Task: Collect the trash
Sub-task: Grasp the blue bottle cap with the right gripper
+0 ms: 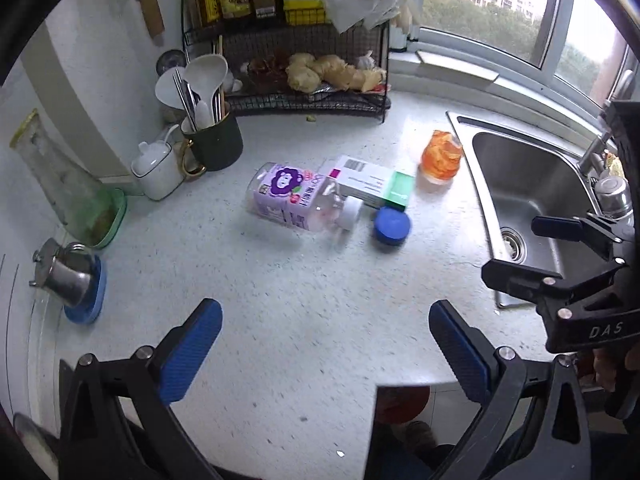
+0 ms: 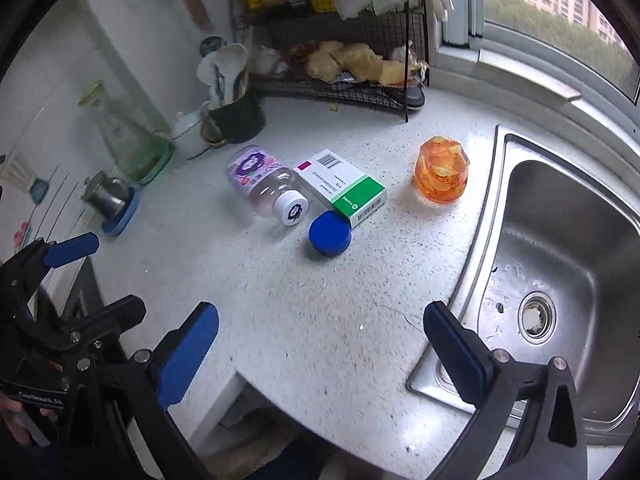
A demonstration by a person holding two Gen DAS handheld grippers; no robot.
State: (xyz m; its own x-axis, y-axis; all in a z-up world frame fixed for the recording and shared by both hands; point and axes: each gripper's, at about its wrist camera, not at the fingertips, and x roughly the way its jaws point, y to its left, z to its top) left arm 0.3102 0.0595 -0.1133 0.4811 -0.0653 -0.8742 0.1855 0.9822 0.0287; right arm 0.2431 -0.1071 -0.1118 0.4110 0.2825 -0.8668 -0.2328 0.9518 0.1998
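Observation:
On the speckled white counter lie a clear bottle with a purple label [image 1: 294, 196] [image 2: 264, 184] on its side, a white and green medicine box [image 1: 374, 182] [image 2: 344, 186], a round blue lid [image 1: 392, 225] [image 2: 330, 235] and an orange plastic cup [image 1: 441, 159] [image 2: 441, 174] standing upright. The bottle, box and lid touch one another. My left gripper [image 1: 326, 354] is open and empty above the counter's near part, short of the items. My right gripper [image 2: 320, 354] is open and empty near the counter's front edge; it also shows in the left wrist view [image 1: 516, 248] over the sink.
A steel sink [image 2: 560, 248] [image 1: 520, 184] lies to the right. A black wire rack [image 1: 304, 60] with food and packets stands at the back. A dark utensil cup [image 1: 212, 140], a white pot [image 1: 158, 170], a glass jug [image 1: 68, 184] and a metal cup [image 1: 70, 276] line the left wall.

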